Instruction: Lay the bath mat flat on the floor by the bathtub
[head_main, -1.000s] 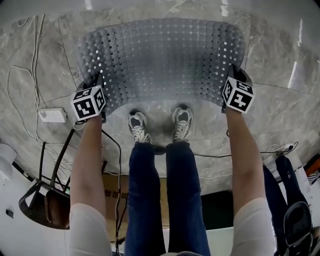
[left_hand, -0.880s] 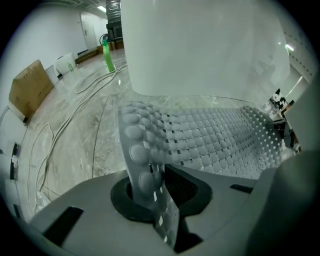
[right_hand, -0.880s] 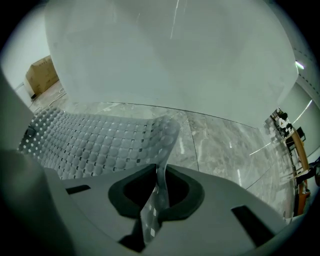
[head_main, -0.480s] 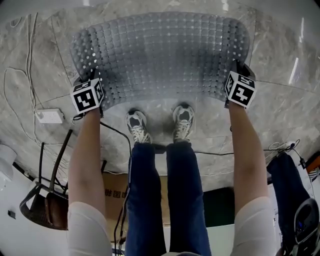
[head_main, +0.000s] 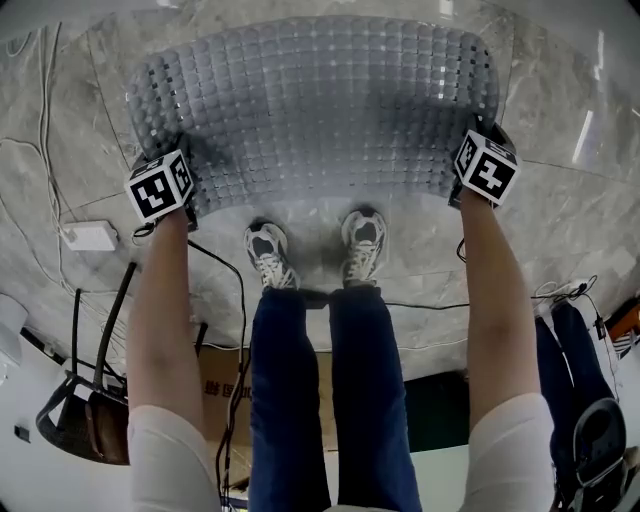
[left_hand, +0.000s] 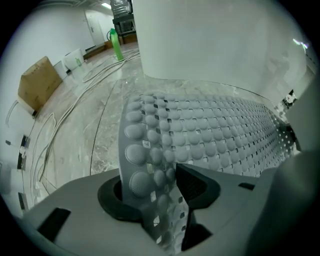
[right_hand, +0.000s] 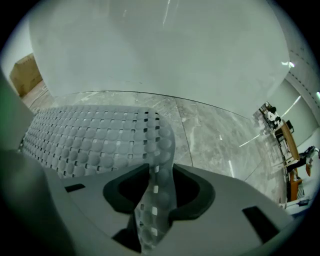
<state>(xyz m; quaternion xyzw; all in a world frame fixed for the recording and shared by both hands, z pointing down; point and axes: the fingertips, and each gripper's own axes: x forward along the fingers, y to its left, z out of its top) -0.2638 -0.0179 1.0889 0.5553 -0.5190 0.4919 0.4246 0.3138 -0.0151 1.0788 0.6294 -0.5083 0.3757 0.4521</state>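
In the head view the fingertips of both grippers are hidden beneath their marker cubes (head_main: 160, 187), so the grip reads only from the gripper views. The bathtub (left_hand: 210, 45) shows there as a plain white curved wall, cut off by the frame above. In the head view it is barely more than a pale strip along the top edge.

The bath mat (head_main: 320, 110) lies spread across the upper centre of the head view, on the floor (head_main: 560, 210). Its far edge reaches the foot of the tub wall. It is a translucent grey sheet, rubbery in look, covered in rows of rounded bumps with small square holes between them. Its two near corners curl up off the floor, one at each gripper.

The left gripper (left_hand: 160, 192) has just been opening. Its dark, ribbed fingers (left_hand: 192, 185) stand apart with the raised mat corner upright between them, close to the right-hand one. The right gripper (right_hand: 160, 192) has also just been opening. Its fingers (right_hand: 192, 190) stand narrowly apart, and a folded strip of mat rises through the gap with space showing on both sides.

The floor is polished grey stone with pale marbled veins and thin joint lines. Two laced shoes (head_main: 268, 255) stand just below the mat's near edge. At the left of the head view are a white power strip (head_main: 90, 236) and thin looping cables (head_main: 45, 130). The dark shapes at lower left are hard to make out.
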